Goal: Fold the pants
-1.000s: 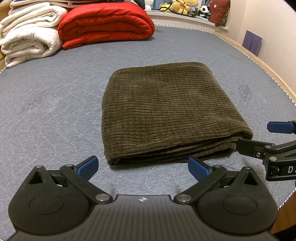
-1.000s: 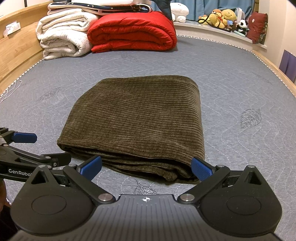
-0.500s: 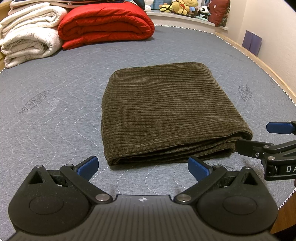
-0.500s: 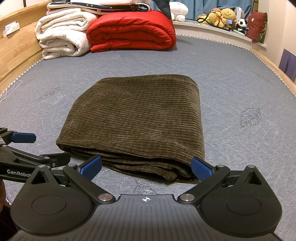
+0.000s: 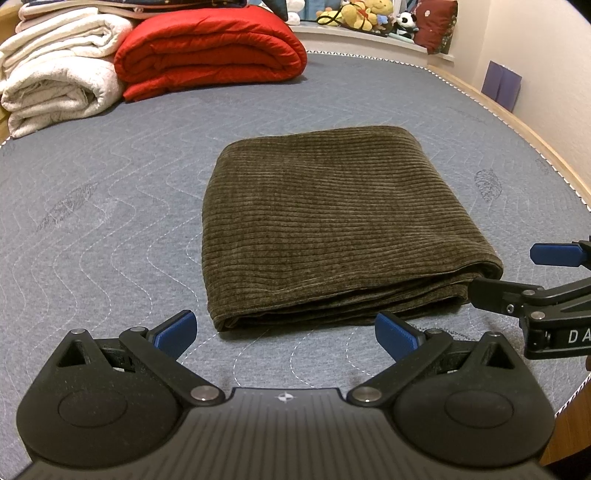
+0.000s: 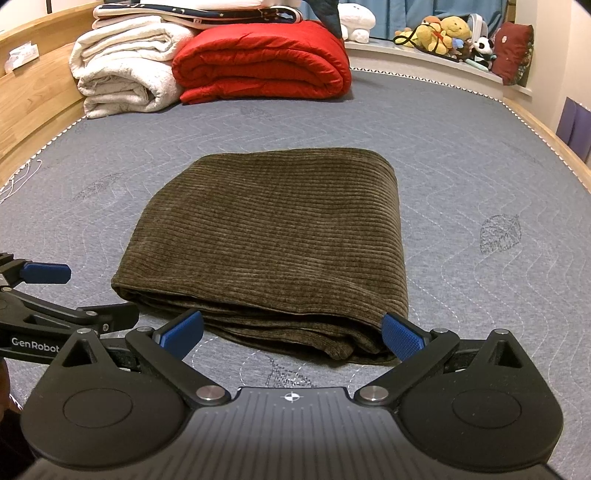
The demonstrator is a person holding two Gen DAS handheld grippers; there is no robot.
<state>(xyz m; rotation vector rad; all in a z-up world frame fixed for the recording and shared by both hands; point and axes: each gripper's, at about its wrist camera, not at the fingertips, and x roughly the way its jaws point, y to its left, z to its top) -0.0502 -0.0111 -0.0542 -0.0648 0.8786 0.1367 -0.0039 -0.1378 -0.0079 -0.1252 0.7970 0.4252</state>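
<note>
Both grippers spread wide and empty at the near edge of the folded pants.

The left gripper [image 5: 284,330] has its blue pads [image 5: 175,328] far apart with nothing between them, just short of the near left corner of the brown corduroy pants [image 5: 332,229]. The right gripper [image 6: 291,330] is equally wide, its right pad [image 6: 400,336] at the near right corner of the bundle, though contact cannot be told. The pants lie folded into a thick layered rectangle in the middle of the grey quilted mattress [image 5: 110,229]. Beyond them sit a rolled red quilt [image 5: 210,51] beside stacked white blankets [image 5: 59,70], with plush toys [image 6: 443,33] on the ledge behind. No containers show. Only the right wrist view shows the wooden side board [image 6: 33,99] and a leaf print [image 6: 498,234] clearly; each view catches the other gripper at its edge.
</note>
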